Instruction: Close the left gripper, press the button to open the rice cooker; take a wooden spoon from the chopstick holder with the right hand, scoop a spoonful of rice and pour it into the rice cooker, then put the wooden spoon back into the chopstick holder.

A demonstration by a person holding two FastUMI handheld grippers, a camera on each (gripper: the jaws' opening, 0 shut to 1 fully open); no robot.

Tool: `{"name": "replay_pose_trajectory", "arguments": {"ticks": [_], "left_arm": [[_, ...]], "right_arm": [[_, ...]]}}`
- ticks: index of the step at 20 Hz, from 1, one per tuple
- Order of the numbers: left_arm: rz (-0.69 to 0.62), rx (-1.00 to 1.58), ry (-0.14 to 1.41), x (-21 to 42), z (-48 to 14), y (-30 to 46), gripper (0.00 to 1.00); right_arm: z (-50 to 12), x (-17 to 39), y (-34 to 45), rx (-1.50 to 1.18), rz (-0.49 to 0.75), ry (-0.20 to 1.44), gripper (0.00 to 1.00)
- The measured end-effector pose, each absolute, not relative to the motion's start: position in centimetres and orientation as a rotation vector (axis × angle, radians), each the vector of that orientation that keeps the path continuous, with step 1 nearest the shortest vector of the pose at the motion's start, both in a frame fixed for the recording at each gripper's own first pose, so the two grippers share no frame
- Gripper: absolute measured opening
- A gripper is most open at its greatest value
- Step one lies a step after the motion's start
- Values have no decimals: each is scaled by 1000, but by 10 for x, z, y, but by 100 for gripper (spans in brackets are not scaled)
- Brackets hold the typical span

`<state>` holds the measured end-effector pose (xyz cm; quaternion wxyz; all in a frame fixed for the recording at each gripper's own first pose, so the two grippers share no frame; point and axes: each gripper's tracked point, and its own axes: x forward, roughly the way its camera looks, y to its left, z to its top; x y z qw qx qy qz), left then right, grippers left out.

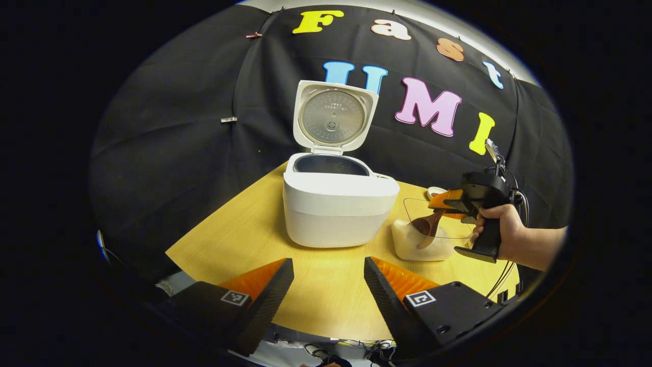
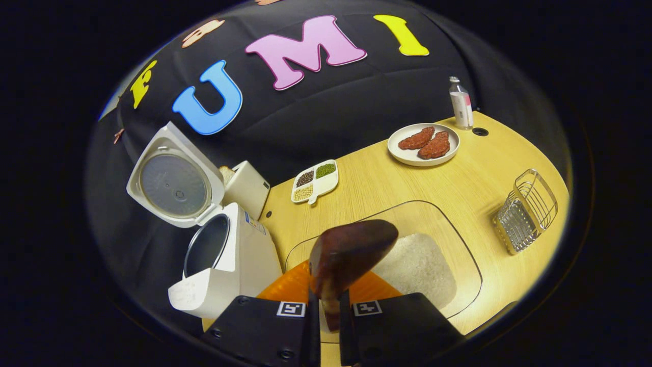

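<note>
Right gripper view | right tongs clamp wooden spoon | over rice

two patties (one plate)

Shared rice cooker, opposite sides

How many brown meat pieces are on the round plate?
2. Both reddish-brown meat patties lie side by side on the round white plate at the far end of the wooden table: one on the left, one on the right. None looks hidden.
</note>
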<state>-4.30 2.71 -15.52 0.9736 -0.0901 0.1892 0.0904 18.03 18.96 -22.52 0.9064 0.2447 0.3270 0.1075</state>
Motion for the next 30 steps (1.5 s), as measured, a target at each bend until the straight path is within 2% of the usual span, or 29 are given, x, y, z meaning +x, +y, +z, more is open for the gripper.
{"name": "replay_pose_trajectory", "arguments": {"ticks": [10, 14, 23, 30], "left_arm": [[152, -168, 392, -46, -158, 18, 96], [125, -143, 391, -47, -159, 9, 96], [107, -138, 376, -52, -163, 4, 96], [133, -162, 359, -53, -161, 10, 96]], "right_arm": [[-209, 188, 134, 753, 83, 661, 19], [-195, 185, 125, 825, 72, 655, 19], [-125, 198, 137, 1047, 98, 614, 19], [-70, 217, 181, 1060, 199, 579, 19]]}}
